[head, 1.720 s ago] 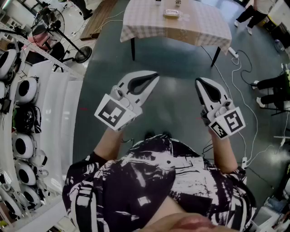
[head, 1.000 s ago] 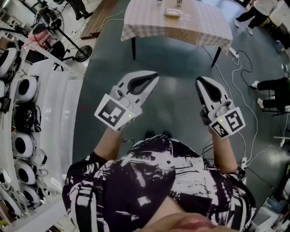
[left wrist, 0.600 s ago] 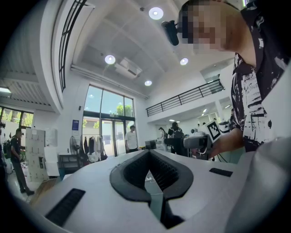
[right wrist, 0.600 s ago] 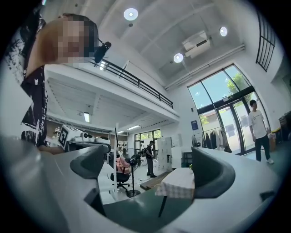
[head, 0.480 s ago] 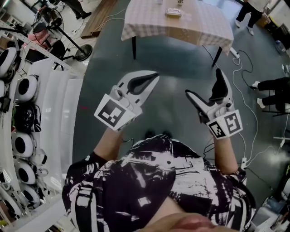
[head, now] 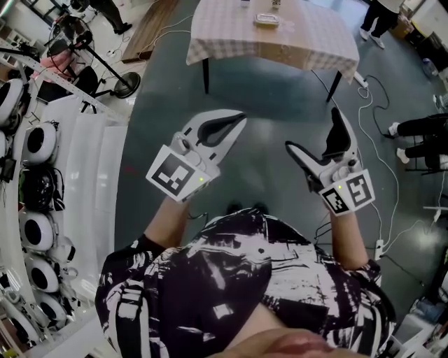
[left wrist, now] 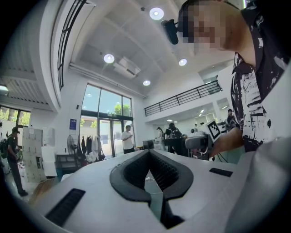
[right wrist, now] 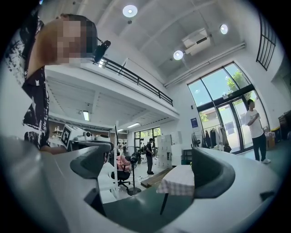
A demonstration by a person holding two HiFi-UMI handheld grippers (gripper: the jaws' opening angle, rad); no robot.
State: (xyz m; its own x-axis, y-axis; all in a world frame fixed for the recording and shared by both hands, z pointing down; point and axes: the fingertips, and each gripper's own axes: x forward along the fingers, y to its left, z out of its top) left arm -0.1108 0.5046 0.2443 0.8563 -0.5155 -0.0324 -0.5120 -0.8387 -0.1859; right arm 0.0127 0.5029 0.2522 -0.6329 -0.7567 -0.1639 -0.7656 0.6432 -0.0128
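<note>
On the grey floor (head: 280,119) stands a surface (head: 231,38) draped in soft checked cloth, well ahead of a person's left claw (head: 242,115), clenched on nothing, and right claw (head: 311,128), released wide and empty. Thin white cables (head: 360,129) looping over the floor could snag a step. A small flat tray (head: 267,19) lies on the cloth.

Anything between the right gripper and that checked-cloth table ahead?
Nothing visible. Only bare grey floor lies between the right gripper and the table; cables lie off to the right. Its jaws stand apart with nothing between them.
</note>
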